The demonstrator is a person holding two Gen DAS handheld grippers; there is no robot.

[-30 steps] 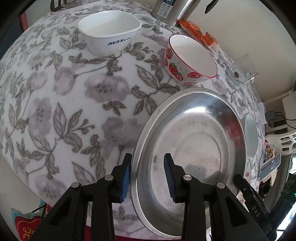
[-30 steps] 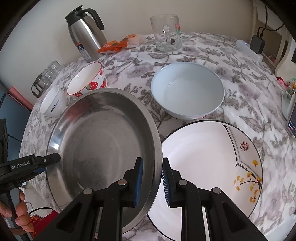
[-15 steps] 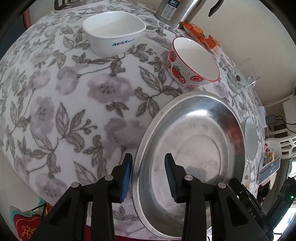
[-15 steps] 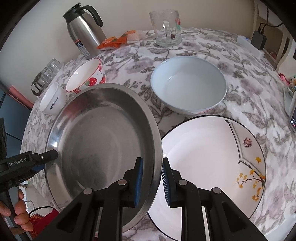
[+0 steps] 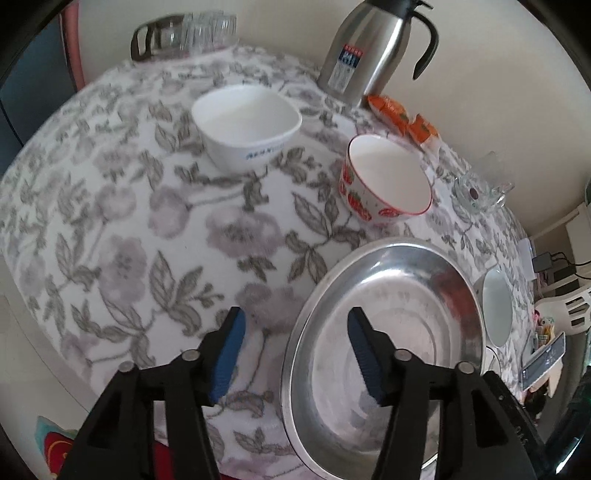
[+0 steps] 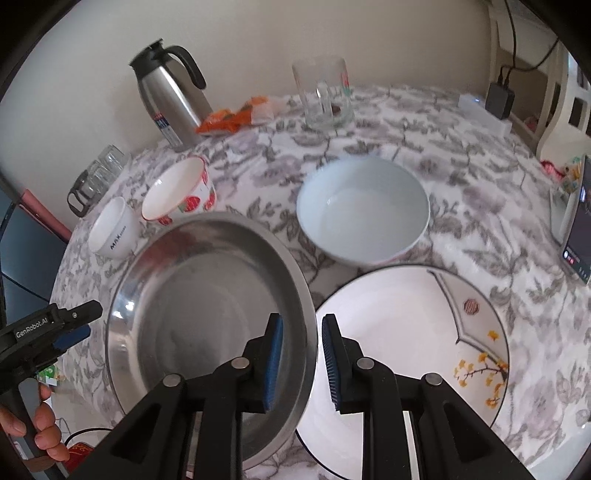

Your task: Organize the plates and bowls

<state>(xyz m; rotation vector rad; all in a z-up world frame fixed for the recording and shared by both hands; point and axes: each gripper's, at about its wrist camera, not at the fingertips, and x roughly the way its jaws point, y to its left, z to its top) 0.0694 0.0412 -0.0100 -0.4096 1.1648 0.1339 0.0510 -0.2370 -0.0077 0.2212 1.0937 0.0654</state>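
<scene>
Left gripper (image 5: 293,347): jaws spread wide, blue pads (image 5: 227,356) apart, nothing clamped between them, low over near edge of tabletop. Right gripper (image 6: 301,363): jaws narrowly parted, pads (image 6: 275,365) not pressed together. Bare fingers (image 6: 44,435) wrap left gripper handle.

Black left gripper (image 5: 295,354), blue ribbed pads (image 5: 227,352), silver screws, white "GenRobot.AI" lettering

A plain cream wall (image 6: 258,33) runs behind the round table (image 6: 461,206), which is covered by a white cloth printed with grey leaves and mauve flowers. White furniture with cut-out openings (image 6: 565,107) stands at the right, a black plug and cable (image 6: 500,96) beside it. A dark blue panel (image 5: 33,85) with a pink edge stands at the left. Lighting is soft and even.
</scene>
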